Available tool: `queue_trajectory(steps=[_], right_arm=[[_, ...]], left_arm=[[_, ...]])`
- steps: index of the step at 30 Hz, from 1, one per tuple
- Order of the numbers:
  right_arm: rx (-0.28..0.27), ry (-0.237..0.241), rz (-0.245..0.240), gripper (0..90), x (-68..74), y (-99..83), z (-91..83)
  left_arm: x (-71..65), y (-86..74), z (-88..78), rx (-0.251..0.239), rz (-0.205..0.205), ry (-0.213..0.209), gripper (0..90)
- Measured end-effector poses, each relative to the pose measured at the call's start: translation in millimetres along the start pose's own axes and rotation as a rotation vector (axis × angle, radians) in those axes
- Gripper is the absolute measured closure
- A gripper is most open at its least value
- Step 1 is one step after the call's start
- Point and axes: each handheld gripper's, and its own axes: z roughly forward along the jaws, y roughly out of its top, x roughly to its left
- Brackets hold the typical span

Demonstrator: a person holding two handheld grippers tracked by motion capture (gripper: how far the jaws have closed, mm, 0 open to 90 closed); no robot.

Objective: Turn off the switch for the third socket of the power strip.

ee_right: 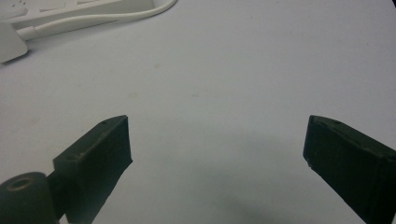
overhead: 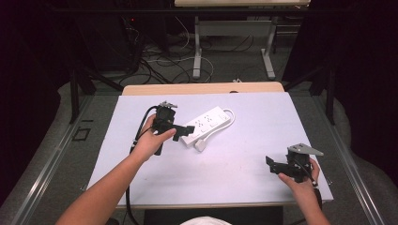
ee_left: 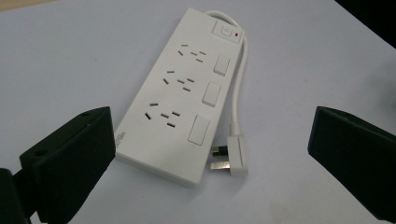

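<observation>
In the high view, a white strip (overhead: 207, 124) is seen lying slantwise on the pale surface (overhead: 244, 154), a little above the middle of the frame, with its cord looped at the upper right end and its plug (overhead: 201, 146) at the lower end. The left gripper (overhead: 184, 131) is held by a hand (overhead: 149, 140) just left of the strip, its fingers over the strip's lower left end. The right gripper (overhead: 271, 164) is held at the lower right of the frame, well apart from the strip.

In the left gripper view, the strip (ee_left: 173, 100) is shown at centre, with three sockets and their switches; the plug (ee_left: 233, 156) lies just right of its near end. The fingers (ee_left: 70, 163) are spread wide, holding nothing.

In the right gripper view, the fingers (ee_right: 95, 161) are likewise set wide over bare surface (ee_right: 219, 93), and a part of the strip (ee_right: 84, 11) is seen at the upper left.
</observation>
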Motion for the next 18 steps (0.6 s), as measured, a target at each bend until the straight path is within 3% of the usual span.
queue_trajectory(steps=[8, 18], right_arm=[[-0.009, 0.031, -0.022, 8.4, 5.6, 1.4, -0.3], [0.014, 0.023, -0.048, 9.4, 3.1, -1.9, 3.3]], left_arm=[[3.6, -6.8, -17.6, -0.011, 0.002, 0.025, 3.0], [16.5, -21.6, -42.3, -0.032, -0.003, 0.053, 3.1]])
